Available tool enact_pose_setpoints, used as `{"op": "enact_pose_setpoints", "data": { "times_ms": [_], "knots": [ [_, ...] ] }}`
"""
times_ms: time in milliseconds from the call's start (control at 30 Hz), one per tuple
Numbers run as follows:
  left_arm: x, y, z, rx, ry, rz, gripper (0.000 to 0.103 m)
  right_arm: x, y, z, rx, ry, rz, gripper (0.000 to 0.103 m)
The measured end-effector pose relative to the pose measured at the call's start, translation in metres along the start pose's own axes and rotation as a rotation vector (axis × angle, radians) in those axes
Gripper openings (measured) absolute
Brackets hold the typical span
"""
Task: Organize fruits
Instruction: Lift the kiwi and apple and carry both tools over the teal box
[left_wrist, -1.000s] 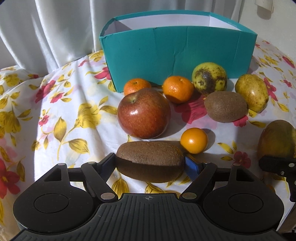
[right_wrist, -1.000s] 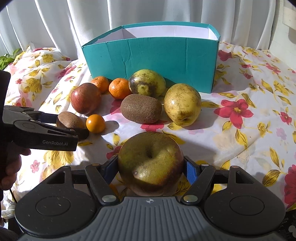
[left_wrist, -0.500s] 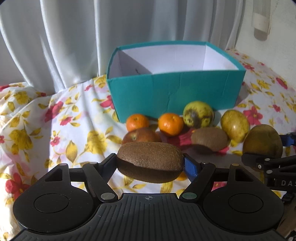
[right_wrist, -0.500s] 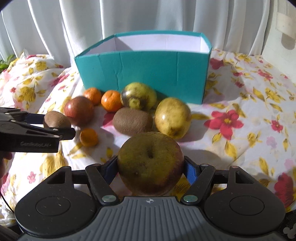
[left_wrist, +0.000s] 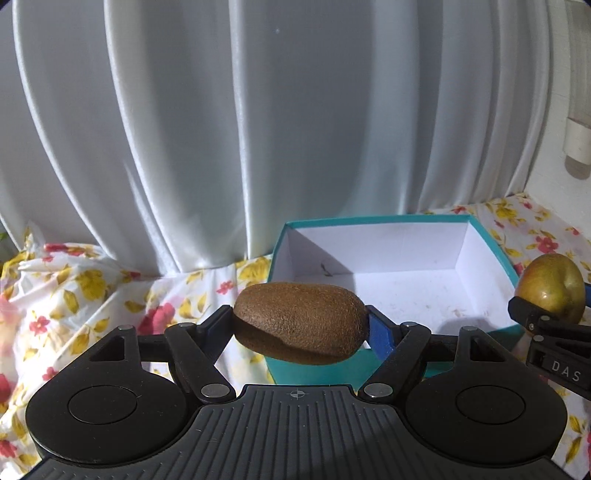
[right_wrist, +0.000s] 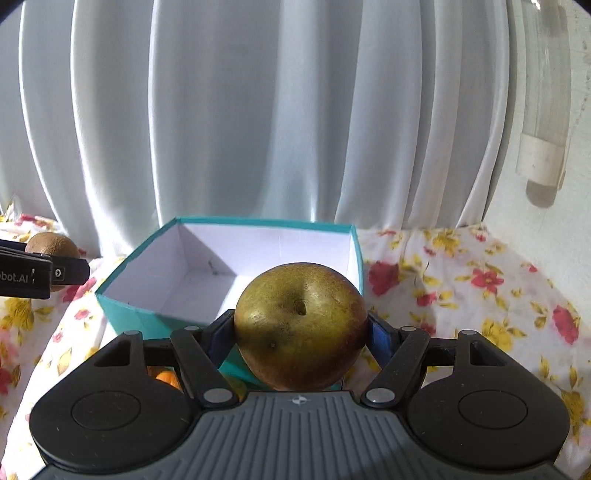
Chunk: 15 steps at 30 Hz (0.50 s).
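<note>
We're gripping a kiwi (left_wrist: 301, 323) endwise in the left claw (left_wrist: 301, 325) and a hard apple (right_wrist: 300, 326) in the right claw (right_wrist: 300, 328); kiwi's probably soft, so gentle over the box (left_wrist: 487, 236).

Two wrist cameras, raised, facing the curtain.
Both look close over the teal box (left_wrist: 388, 295) (right_wrist: 236, 273) at 12 o'clock.

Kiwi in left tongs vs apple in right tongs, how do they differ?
The kiwi is brown and matte; the apple is olive-green and glossy. The kiwi is an elongated oval held crosswise; the apple is rounder and bulkier, its dimple facing the camera. Both are clamped and raised near the teal box.
</note>
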<state>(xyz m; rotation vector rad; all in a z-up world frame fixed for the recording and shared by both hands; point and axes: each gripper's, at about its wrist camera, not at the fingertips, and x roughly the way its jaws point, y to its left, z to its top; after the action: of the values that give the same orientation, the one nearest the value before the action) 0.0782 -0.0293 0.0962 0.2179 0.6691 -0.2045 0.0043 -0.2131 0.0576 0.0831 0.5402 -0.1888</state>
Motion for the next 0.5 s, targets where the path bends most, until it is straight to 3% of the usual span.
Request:
{"op": "enact_pose_setpoints", "data": {
  "times_ms": [200, 500],
  "knots": [
    [0.026, -0.002, -0.004, 0.000, 0.040, -0.022, 0.080, 0.026, -0.004, -0.002, 0.050, 0.009, 0.010, 0.073],
    [0.055, -0.006, -0.003, 0.003, 0.076, -0.013, 0.080, 0.053, 0.002, -0.004, 0.022, 0.027, 0.005, 0.073]
  ]
}}
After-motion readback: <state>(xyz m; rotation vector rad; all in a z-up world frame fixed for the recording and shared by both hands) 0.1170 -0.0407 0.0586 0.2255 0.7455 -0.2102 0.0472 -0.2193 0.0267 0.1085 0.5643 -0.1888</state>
